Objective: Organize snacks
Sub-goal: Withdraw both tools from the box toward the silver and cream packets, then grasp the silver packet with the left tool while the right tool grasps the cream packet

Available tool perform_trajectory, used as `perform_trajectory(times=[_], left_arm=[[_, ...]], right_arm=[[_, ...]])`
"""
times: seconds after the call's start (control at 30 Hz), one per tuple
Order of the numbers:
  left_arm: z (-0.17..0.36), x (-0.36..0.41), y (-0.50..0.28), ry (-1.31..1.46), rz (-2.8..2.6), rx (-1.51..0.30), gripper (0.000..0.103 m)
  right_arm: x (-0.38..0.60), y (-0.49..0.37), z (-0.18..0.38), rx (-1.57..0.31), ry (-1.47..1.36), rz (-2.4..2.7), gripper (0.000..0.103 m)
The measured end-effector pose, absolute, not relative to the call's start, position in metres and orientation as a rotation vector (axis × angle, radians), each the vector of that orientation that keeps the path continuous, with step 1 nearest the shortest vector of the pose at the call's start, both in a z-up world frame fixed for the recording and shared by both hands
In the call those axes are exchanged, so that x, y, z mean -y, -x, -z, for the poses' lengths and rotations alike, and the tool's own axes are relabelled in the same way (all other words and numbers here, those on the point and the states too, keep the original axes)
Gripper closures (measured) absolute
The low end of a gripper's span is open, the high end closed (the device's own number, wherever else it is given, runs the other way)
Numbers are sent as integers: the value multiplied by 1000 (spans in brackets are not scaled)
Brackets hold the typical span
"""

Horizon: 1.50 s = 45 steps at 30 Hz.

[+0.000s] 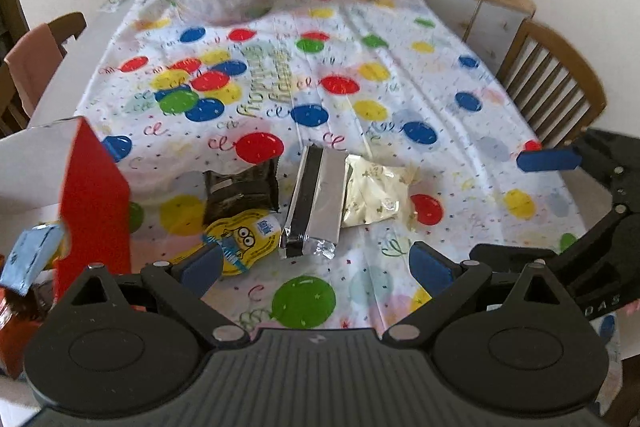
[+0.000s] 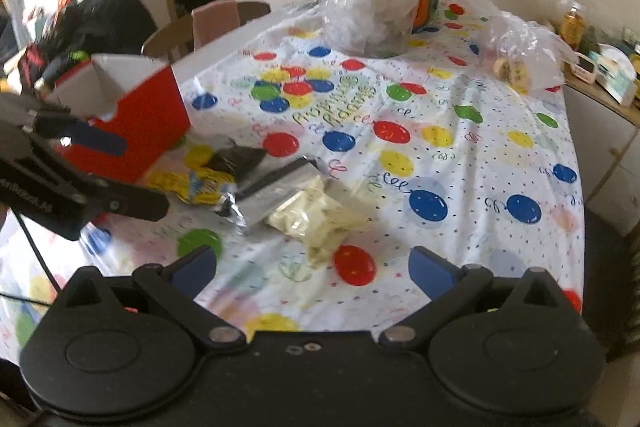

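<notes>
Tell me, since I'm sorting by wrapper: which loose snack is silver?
The long silver foil pack, lying between the dark packet and the pale gold pouch.

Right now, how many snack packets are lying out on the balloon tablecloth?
4: a dark brown packet, a yellow cartoon packet below it, a long silver foil packet in the middle, and a pale gold packet on the right. More may sit hidden inside the red box.

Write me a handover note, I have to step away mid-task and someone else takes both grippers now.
Left gripper: open, empty, hovering over the snacks.
Right gripper: open, empty.
Red box: open, left of the pile; a blue packet already sits inside.
Left on the tablecloth: yellow Minion pack, dark packet, silver pack, pale gold packet.
Nothing is gripped yet.
</notes>
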<state>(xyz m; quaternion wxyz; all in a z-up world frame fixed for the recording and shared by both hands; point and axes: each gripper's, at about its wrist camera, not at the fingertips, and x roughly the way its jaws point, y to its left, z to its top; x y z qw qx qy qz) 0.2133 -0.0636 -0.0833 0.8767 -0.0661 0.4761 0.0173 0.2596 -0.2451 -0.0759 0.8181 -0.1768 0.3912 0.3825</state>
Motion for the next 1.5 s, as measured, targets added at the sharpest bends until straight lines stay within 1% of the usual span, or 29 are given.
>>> perform_trajectory(times=[0.17, 0.3, 0.5, 0.53, 0.67, 0.73, 0.77, 0.8, 0.83, 0.9, 1.03, 1.07, 1.17, 1.23, 1.27, 1.33, 1.4, 1.5], left_arm=[[100, 67, -246, 123, -44, -1067, 3], [107, 66, -270, 109, -42, -1095, 3], [108, 67, -298, 63, -35, -1104, 5], [109, 67, -302, 54, -36, -1107, 8], [117, 69, -316, 29, -32, -1139, 12], [122, 71, -320, 11, -24, -1157, 22], [125, 71, -321, 11, -22, -1168, 25], [128, 70, -323, 10, -22, -1179, 28], [130, 70, -324, 11, -21, -1186, 28], [133, 69, -327, 13, -13, -1192, 28], [137, 70, -334, 11, 12, -1207, 28], [138, 71, -335, 7, 20, -1212, 28], [141, 68, -338, 22, 28, -1217, 29], [142, 66, -340, 35, 29, -1221, 32], [142, 65, -341, 41, 33, -1224, 32], [143, 63, -342, 51, 38, -1224, 33], [143, 61, -343, 66, 43, -1224, 33], [143, 58, -343, 84, 39, -1223, 35]], right_arm=[[236, -282, 94, -859, 500, -866, 1], [225, -294, 107, -862, 615, -925, 5], [213, -308, 118, -859, 690, -993, 12], [211, -310, 119, -859, 694, -1002, 13], [200, -314, 123, -849, 718, -1036, 19], [193, -316, 125, -838, 734, -1049, 20], [189, -316, 126, -830, 742, -1057, 21], [185, -315, 128, -822, 752, -1071, 24], [182, -314, 130, -819, 762, -1081, 25], [176, -313, 136, -817, 791, -1096, 31], [169, -313, 146, -804, 835, -1101, 38], [169, -314, 147, -807, 829, -1099, 41], [166, -319, 149, -817, 812, -1088, 42], [166, -321, 151, -815, 813, -1079, 44], [166, -322, 152, -823, 804, -1080, 47], [165, -323, 153, -831, 788, -1083, 49], [166, -322, 154, -832, 782, -1084, 55], [168, -322, 153, -844, 777, -1072, 61]])
